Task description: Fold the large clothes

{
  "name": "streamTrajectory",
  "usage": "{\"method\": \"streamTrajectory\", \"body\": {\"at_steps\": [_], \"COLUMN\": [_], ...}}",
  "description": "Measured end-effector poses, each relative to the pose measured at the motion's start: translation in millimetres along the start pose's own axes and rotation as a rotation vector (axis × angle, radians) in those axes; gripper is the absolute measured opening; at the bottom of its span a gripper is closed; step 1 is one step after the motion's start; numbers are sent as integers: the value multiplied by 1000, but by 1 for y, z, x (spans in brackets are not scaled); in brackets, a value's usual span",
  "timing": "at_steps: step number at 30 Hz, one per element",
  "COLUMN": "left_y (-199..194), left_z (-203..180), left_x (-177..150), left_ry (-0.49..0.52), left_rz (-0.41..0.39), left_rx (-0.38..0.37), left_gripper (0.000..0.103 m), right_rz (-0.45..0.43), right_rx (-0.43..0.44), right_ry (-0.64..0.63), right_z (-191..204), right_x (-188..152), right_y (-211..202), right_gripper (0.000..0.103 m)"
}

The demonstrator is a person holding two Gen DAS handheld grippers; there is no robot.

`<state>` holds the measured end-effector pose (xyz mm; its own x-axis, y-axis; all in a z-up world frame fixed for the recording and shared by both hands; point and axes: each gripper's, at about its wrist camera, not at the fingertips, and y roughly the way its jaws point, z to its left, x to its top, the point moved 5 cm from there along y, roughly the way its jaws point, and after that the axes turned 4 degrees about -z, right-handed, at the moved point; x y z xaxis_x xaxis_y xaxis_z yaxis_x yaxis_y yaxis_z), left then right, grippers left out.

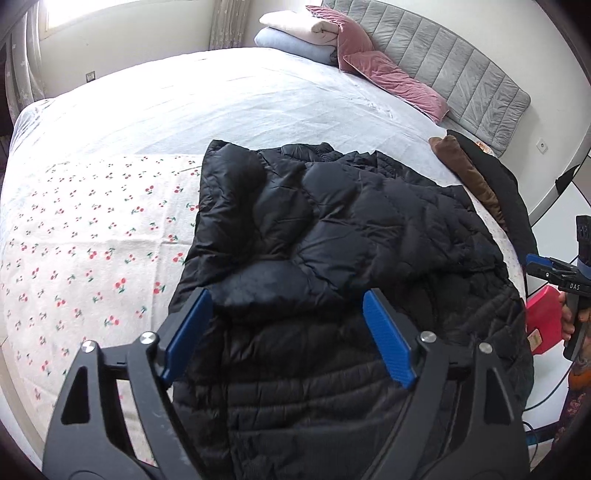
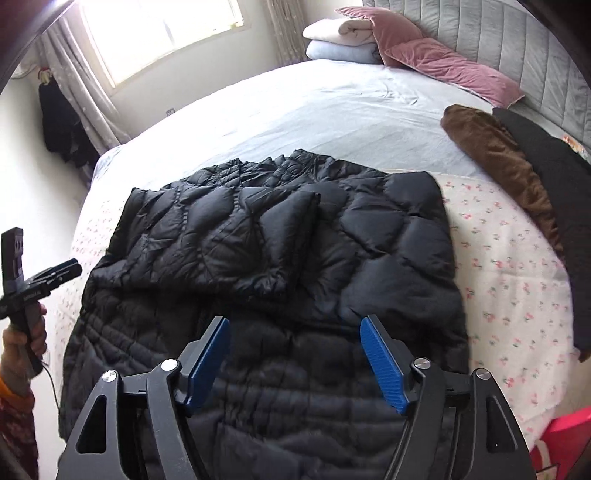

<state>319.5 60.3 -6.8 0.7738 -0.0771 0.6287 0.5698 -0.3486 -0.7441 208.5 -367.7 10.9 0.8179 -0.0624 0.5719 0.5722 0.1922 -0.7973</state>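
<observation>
A black quilted puffer jacket (image 1: pixel 332 240) (image 2: pixel 280 251) lies on the bed, its sleeves and upper part folded over the body. My left gripper (image 1: pixel 288 299) hovers above the jacket's near part, its blue pads (image 1: pixel 388 339) spread wide with nothing pinched between them. My right gripper (image 2: pixel 295 325) hangs over the same jacket, also open and empty. Each gripper shows in the other's view: the right gripper's handle (image 1: pixel 561 273) at the right edge, the left gripper's handle (image 2: pixel 29 280) at the left edge, each held by a hand.
The bed carries a cherry-print sheet (image 1: pixel 92 258) and a pale grey cover (image 2: pixel 314 110). A brown garment (image 2: pixel 509 166) and a black one (image 2: pixel 554 192) lie at the right. Pink pillows (image 1: pixel 391 77), folded blankets (image 1: pixel 295 33) and a grey headboard (image 1: pixel 461 70) stand beyond. A red bag (image 1: pixel 543 317) sits beside the bed.
</observation>
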Motion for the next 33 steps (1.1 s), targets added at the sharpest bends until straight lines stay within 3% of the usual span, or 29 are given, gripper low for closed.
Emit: {"method": "streamTrajectory", "body": {"at_steps": [5,9,16,21,28,31,33], "left_y": [-52,-78,-92,-87,-89,-88,-88], "left_z": [10,16,39,55,49,38,28], "left_x": [-37,-76,-154,-203,-234,-244,-251], "left_ry": [-41,-63,-98,-146,-229,-274,-277], "left_rz": [33,64,114,176,185,216,234], "left_rx": [-37,-69,-81,-104,-279,-392,-436], "left_gripper": [86,86,86,86,85,78,68], "right_rz": [15,36,95,118,75,70,76], "right_rx": [5,16,57,81,144,153,199], "right_ry": [25,72,207,291,333,325,325], "right_z": [-31,-57,-92,-106,-103,-94,-87], "right_x": [-51,-97,-184,-225,-241,-244,-245], "right_y": [-61,-84,-69,-57,-56,-54,-55], "right_gripper": [80,80,80,80,79,67,38]}}
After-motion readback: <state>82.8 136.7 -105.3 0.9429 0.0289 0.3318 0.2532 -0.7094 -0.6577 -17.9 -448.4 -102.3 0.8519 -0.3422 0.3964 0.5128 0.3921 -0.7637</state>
